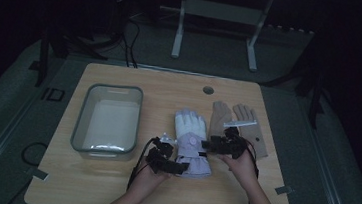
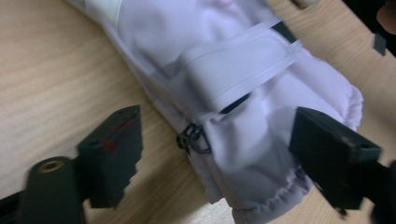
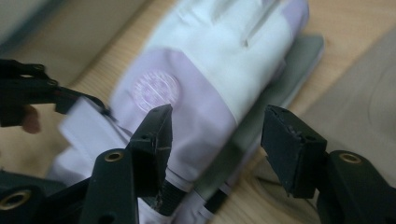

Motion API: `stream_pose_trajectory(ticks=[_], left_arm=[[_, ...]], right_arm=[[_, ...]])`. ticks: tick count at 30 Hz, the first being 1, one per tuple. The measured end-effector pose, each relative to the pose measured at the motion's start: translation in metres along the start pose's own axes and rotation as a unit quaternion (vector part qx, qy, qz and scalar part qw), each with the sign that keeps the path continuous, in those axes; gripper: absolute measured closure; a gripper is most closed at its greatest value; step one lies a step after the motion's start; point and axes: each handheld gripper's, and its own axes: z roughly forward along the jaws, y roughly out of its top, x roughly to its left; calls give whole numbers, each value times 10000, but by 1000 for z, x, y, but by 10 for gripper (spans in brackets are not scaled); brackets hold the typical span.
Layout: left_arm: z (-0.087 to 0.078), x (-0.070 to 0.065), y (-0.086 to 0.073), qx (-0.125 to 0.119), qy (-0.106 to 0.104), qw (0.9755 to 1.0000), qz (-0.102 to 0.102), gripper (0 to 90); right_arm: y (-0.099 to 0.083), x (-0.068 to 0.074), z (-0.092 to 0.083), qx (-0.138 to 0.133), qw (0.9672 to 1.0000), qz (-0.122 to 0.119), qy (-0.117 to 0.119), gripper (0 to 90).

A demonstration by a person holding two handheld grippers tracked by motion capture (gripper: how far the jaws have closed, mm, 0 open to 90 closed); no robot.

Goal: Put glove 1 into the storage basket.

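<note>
Two hand-held grippers flank the lilac ski glove point(image 1: 192, 144) at frame centre: left hand-held gripper point(image 2: 212, 154) and right hand-held gripper point(image 3: 215, 140) both gape around it, pads not pressing

The right gripper point(image 3: 217, 140) hovers with its jaws apart over the white and lilac ski glove point(image 3: 205, 79), one jaw above the lilac cuff part. A tan glove point(image 3: 359, 107) lies beside it on the wooden table point(image 3: 345, 28).

I count one padded lilac-and-white ski glove point(image 1: 191, 142), two flat tan fabric gloves point(image 1: 239, 125), and one clear rectangular plastic tub point(image 1: 106, 119).
</note>
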Motion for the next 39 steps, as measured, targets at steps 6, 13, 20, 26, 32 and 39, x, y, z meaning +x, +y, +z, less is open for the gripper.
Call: stream_pose_trajectory(ticks=[6,13,20,26,32,39], left_arm=[[14,6,-6,194,-135,9997,-60,242],[20,13,-10,141,-528,9984,-154,397],[18,12,-11,181,-675,9975,-124,588],[16,10,-11,114,-656,9978,-66,697],[10,8,-7,128,-614,9980,-35,722],[-8,10,4,3,-593,9982,19,722]], right_arm=[[-15,-12,19,445,9981,425,79,408],[-16,-27,32,719,9921,746,709,564],[-13,-11,29,691,9967,157,391,716],[-13,-3,26,547,9981,97,254,763],[-9,3,22,527,9984,35,185,770],[6,12,11,255,9994,-71,243,773]])
